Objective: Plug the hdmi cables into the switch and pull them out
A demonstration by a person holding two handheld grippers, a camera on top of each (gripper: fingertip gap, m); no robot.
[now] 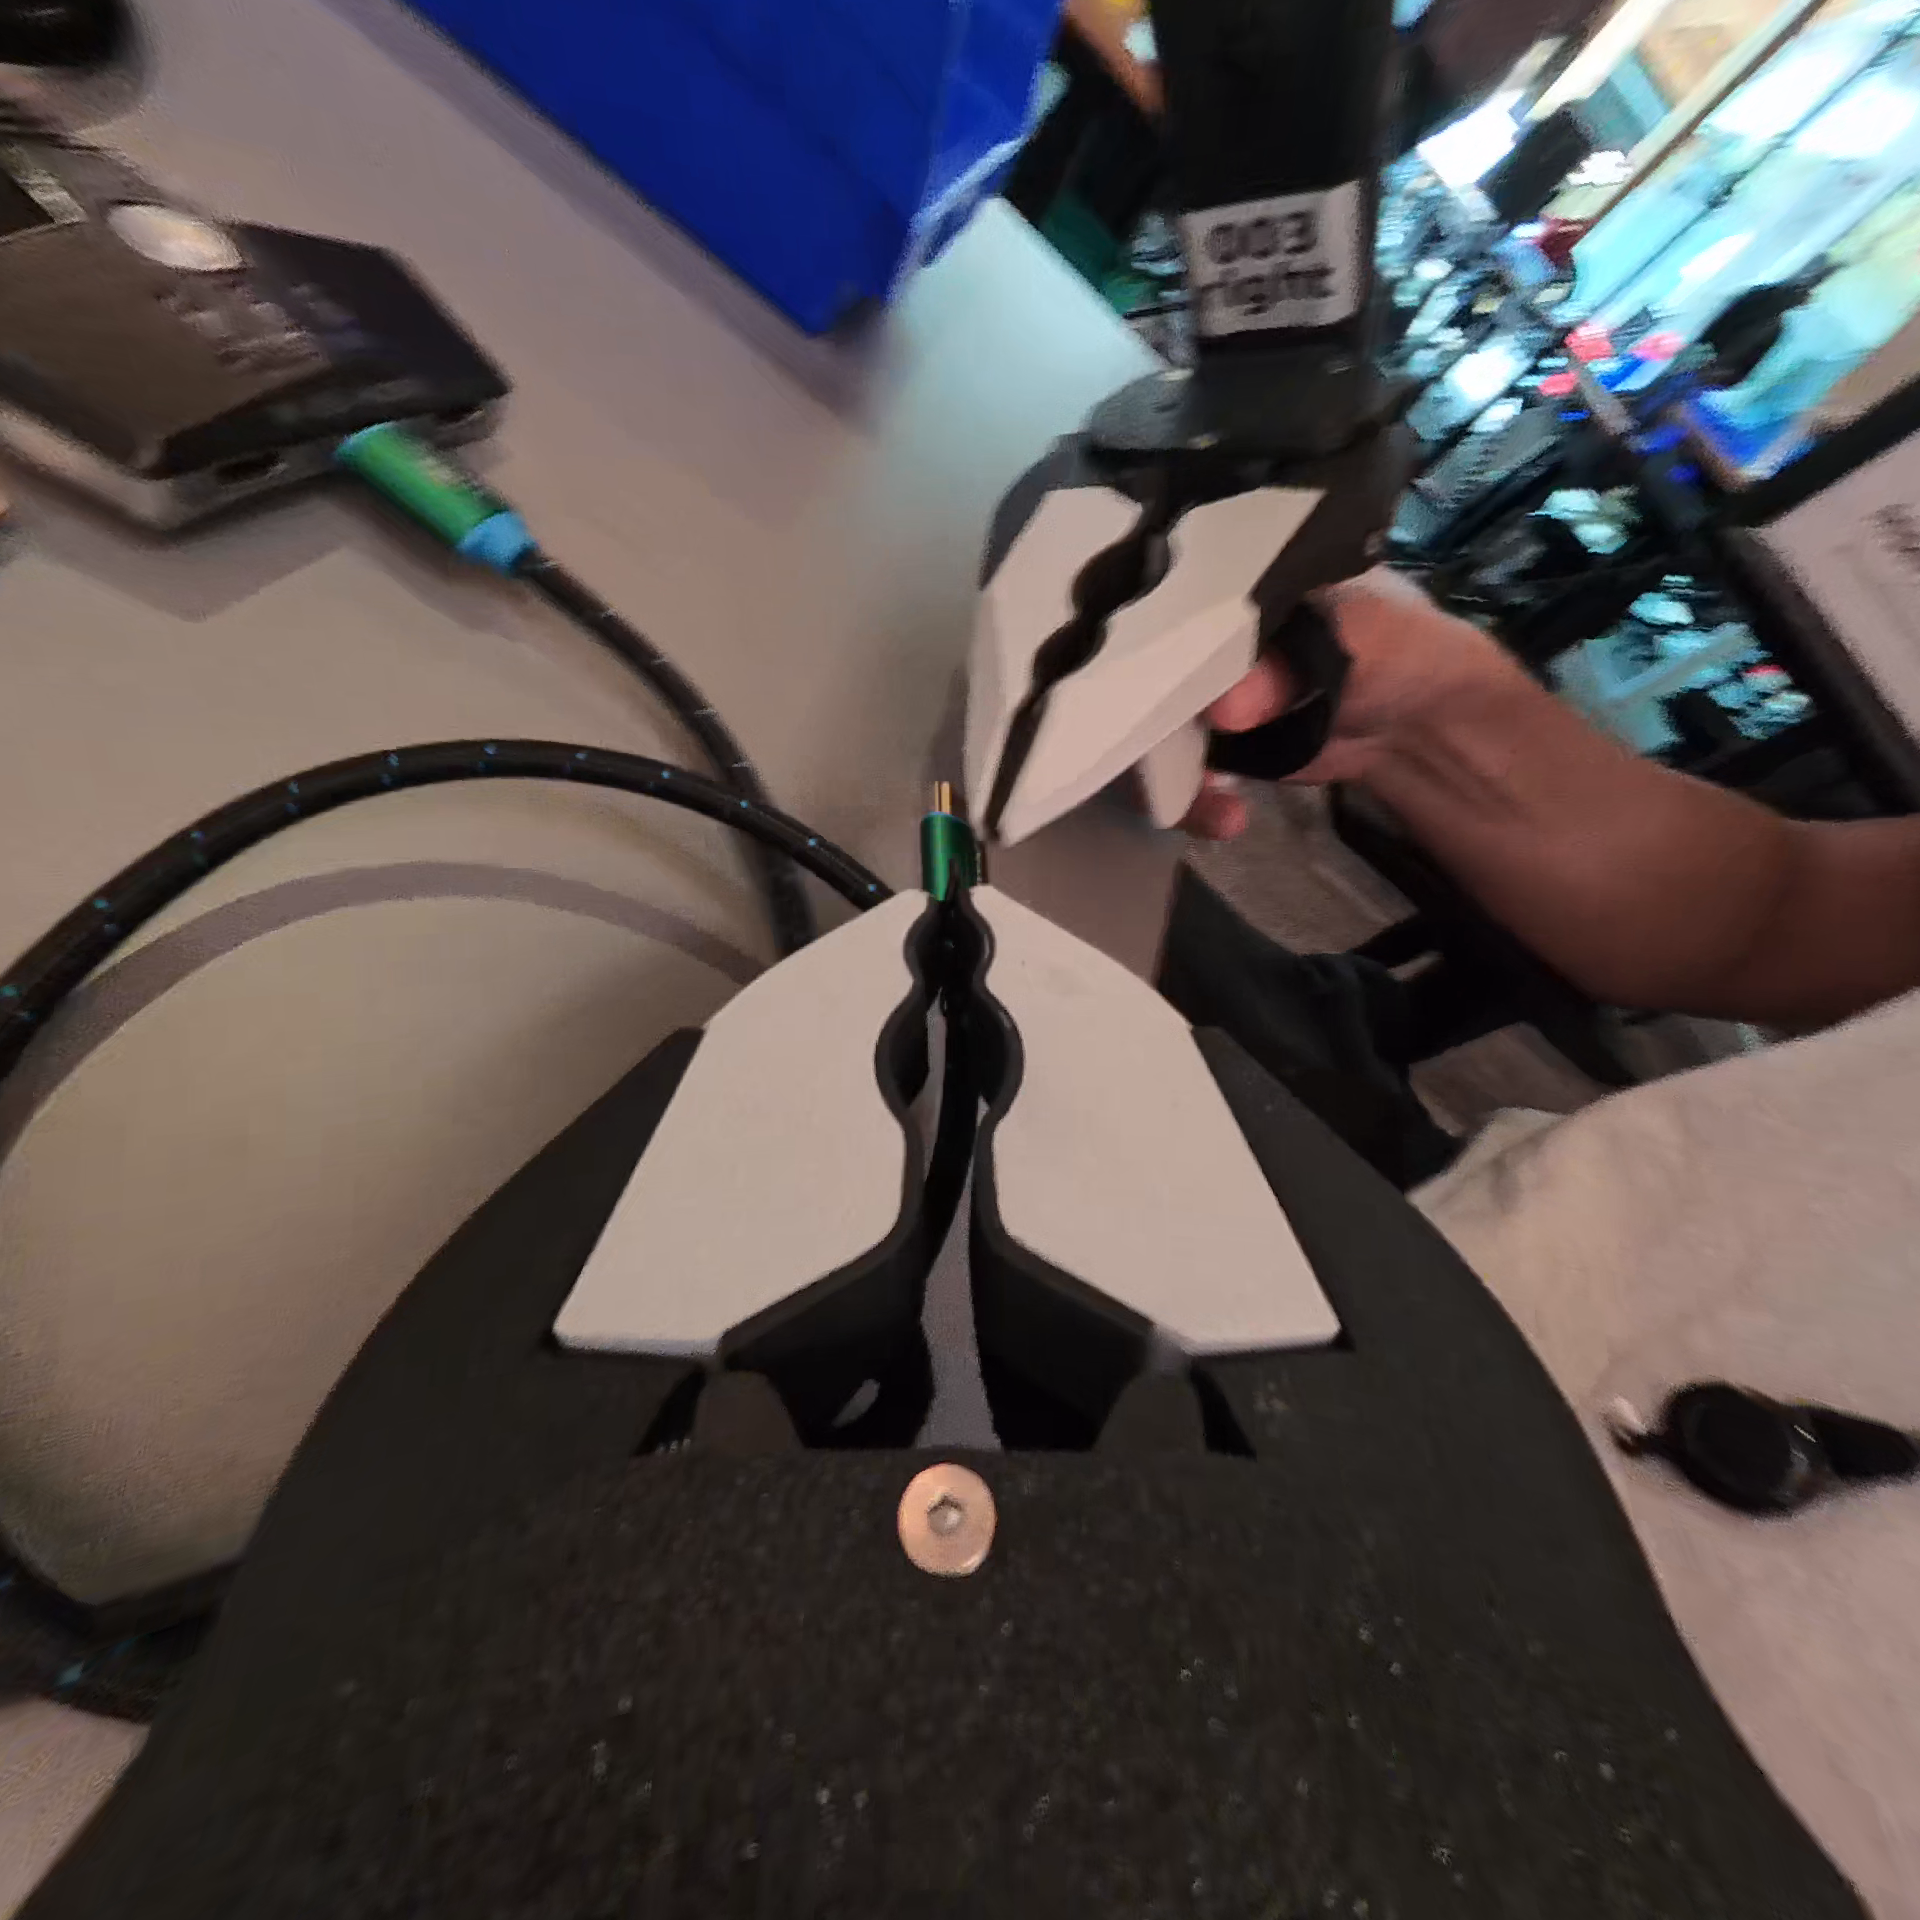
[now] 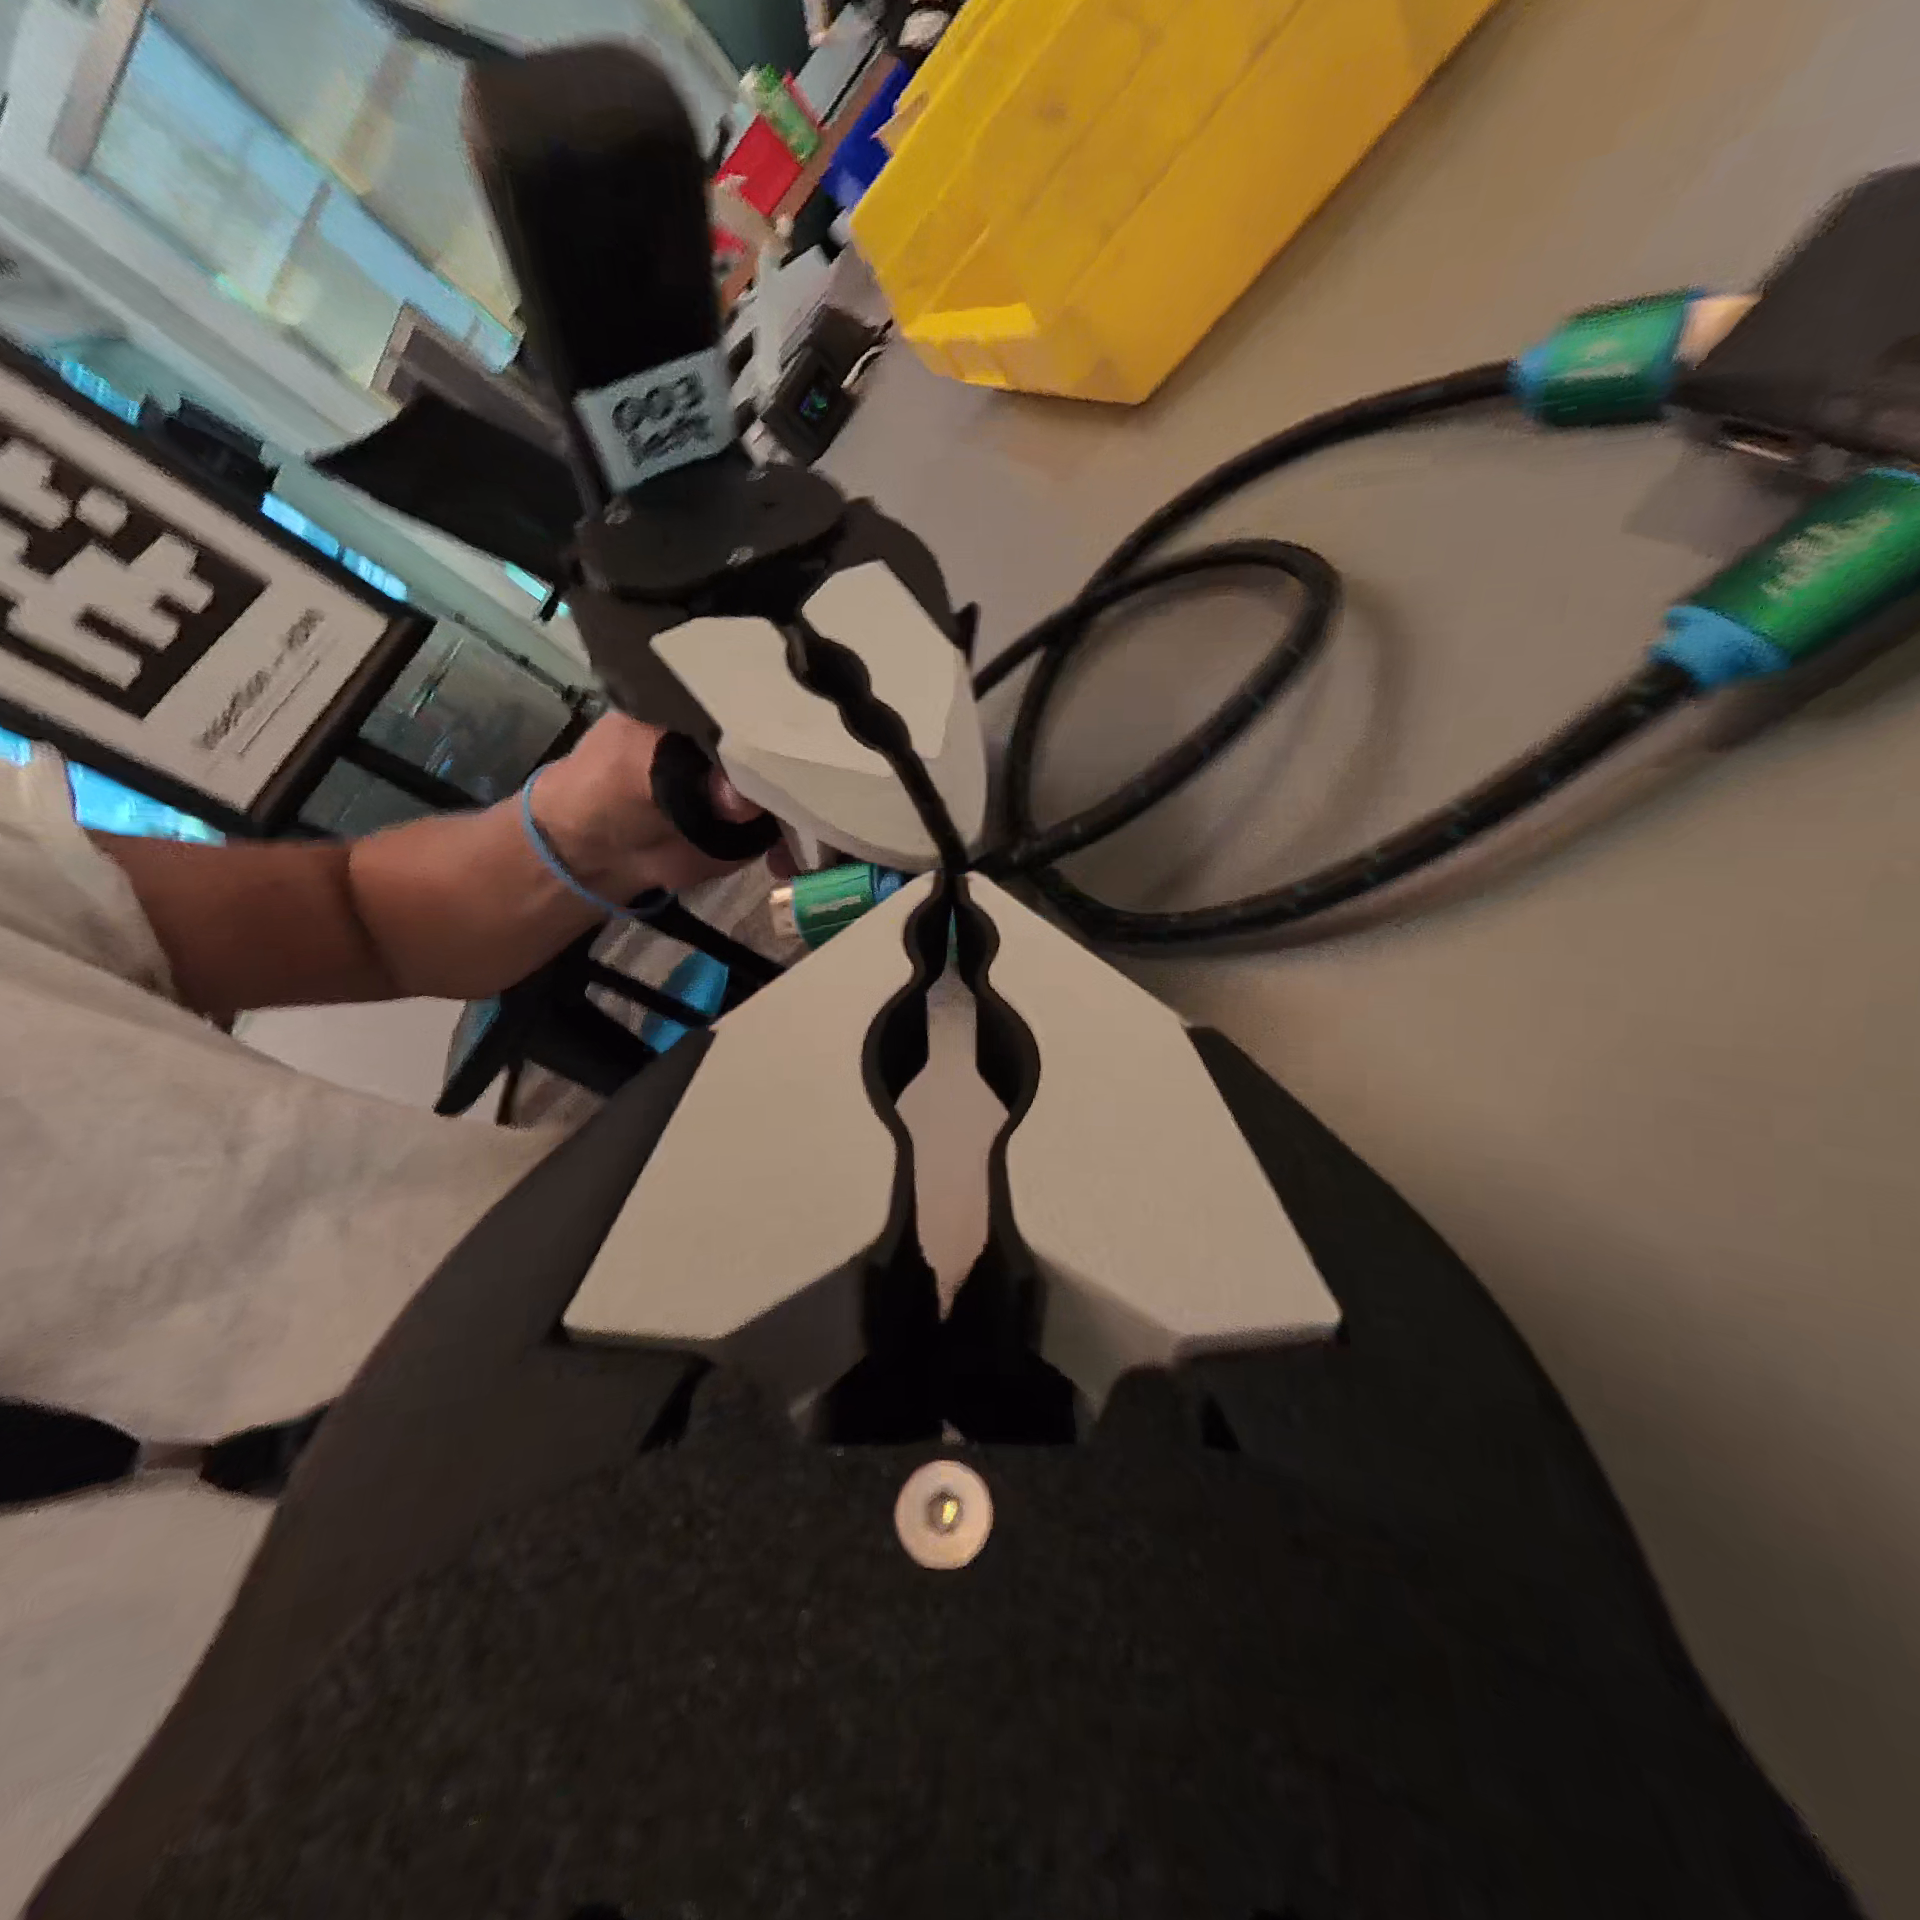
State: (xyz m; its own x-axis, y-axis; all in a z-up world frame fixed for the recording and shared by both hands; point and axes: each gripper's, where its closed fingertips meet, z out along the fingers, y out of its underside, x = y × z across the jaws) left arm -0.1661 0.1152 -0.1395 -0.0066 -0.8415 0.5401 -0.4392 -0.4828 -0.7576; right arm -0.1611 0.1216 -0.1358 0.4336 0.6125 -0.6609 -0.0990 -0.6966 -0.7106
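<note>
My left gripper (image 1: 948, 899) is shut on a black braided HDMI cable (image 1: 436, 764). Its green plug (image 1: 943, 852) sticks out past the fingertips, lifted off the table. My right gripper (image 2: 948, 883) is shut, and its tips meet the left gripper's tips beside that plug (image 2: 831, 904); I cannot tell if it pinches it. The right gripper also shows in the left wrist view (image 1: 989, 826). The dark switch (image 1: 229, 343) lies at the far left with a green plug (image 1: 426, 488) in it. In the right wrist view two green plugs (image 2: 1590, 358) (image 2: 1808, 582) sit at the switch (image 2: 1860, 301).
A blue bin (image 1: 779, 135) stands behind the switch, and a yellow bin (image 2: 1122, 177) stands at the back of the grey table (image 2: 1455, 1039). Cable loops (image 2: 1174, 665) lie beside the grippers. A small black object (image 1: 1756, 1444) rests on pale cloth. A marker board (image 2: 125, 603) stands off the table. Only a small space, under 4 cm, lies between the two pairs of fingers. Both grippers' tips are roughly 15 centimeters from the dark switch (image 1: 229, 343).
</note>
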